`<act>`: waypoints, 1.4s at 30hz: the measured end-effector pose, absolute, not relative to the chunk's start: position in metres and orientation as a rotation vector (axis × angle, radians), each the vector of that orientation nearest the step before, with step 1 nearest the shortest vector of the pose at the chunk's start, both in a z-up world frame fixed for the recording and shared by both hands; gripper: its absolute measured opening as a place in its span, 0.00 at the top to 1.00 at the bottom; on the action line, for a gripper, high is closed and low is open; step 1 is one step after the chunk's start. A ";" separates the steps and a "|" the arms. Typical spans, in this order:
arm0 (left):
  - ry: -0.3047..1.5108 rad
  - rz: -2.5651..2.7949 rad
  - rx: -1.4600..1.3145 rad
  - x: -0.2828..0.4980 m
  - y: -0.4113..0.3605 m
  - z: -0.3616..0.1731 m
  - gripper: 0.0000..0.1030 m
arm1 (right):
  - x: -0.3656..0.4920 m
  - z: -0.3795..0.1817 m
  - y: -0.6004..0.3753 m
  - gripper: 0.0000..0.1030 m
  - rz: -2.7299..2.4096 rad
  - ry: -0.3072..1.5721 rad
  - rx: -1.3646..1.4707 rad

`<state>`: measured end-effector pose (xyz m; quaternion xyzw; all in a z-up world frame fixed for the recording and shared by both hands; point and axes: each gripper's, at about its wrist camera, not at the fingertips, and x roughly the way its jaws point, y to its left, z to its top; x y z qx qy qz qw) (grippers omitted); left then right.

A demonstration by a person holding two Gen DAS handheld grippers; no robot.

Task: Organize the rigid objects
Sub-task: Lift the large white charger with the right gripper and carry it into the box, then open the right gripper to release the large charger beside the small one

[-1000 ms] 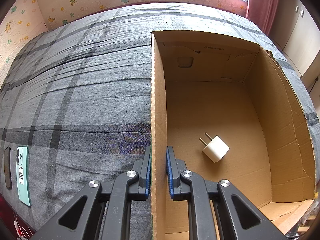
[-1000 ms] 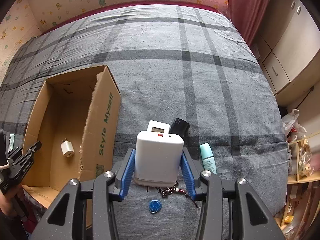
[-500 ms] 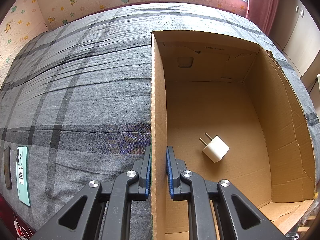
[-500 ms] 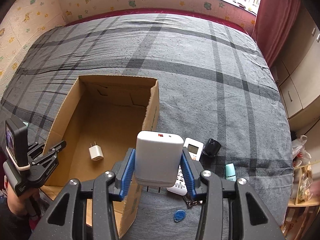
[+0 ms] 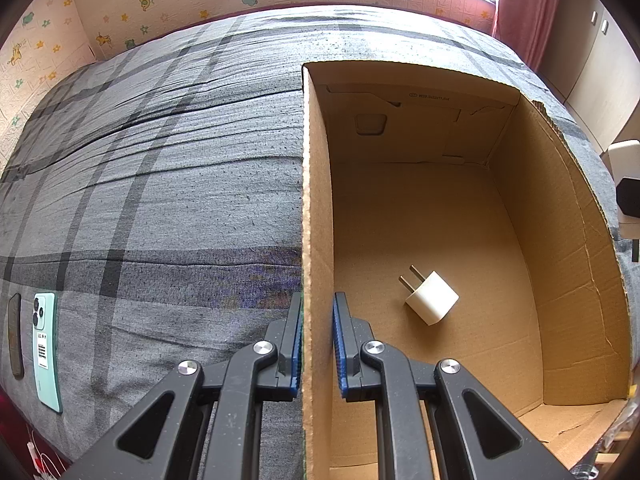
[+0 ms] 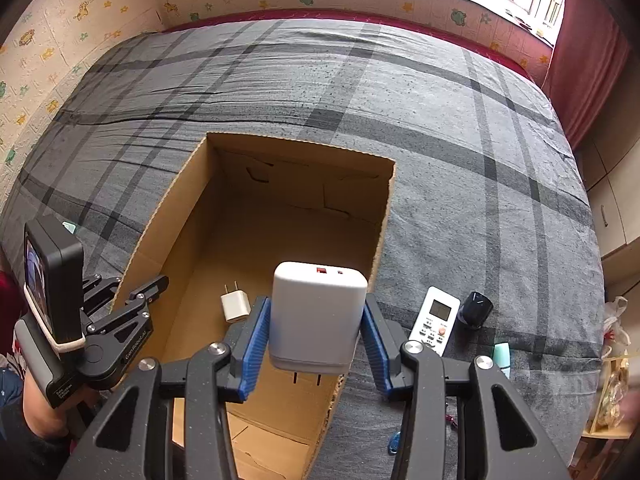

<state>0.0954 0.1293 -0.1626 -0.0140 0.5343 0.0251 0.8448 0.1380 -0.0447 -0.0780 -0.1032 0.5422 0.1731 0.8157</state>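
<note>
An open cardboard box (image 5: 560,208) (image 6: 188,184) lies on the grey plaid bed. My left gripper (image 5: 317,344) (image 6: 136,296) is shut on the box's left wall, one blue pad on each side. A small white plug adapter (image 5: 432,296) (image 6: 235,305) rests on the box floor. My right gripper (image 6: 318,340) is shut on a large white charger block (image 6: 318,316), held above the box's near right corner; its prongs point down. The charger's edge (image 5: 624,156) shows at the far right of the left wrist view.
On the bedspread right of the box lie a white remote (image 6: 435,322), a dark round cap (image 6: 474,309), a teal tube (image 6: 502,356) and a blue key tag (image 6: 394,440). A teal phone (image 5: 45,344) and a dark phone (image 5: 15,336) lie left of the box. Cupboards (image 6: 616,216) stand right.
My right gripper has carried the charger block leftward from above the loose items to over the box's right side. The left gripper and the box have stayed still.
</note>
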 end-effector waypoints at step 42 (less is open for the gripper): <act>1.127 0.054 -0.033 0.095 0.130 -0.163 0.86 | 0.123 -0.204 0.027 0.53 0.439 1.480 -0.300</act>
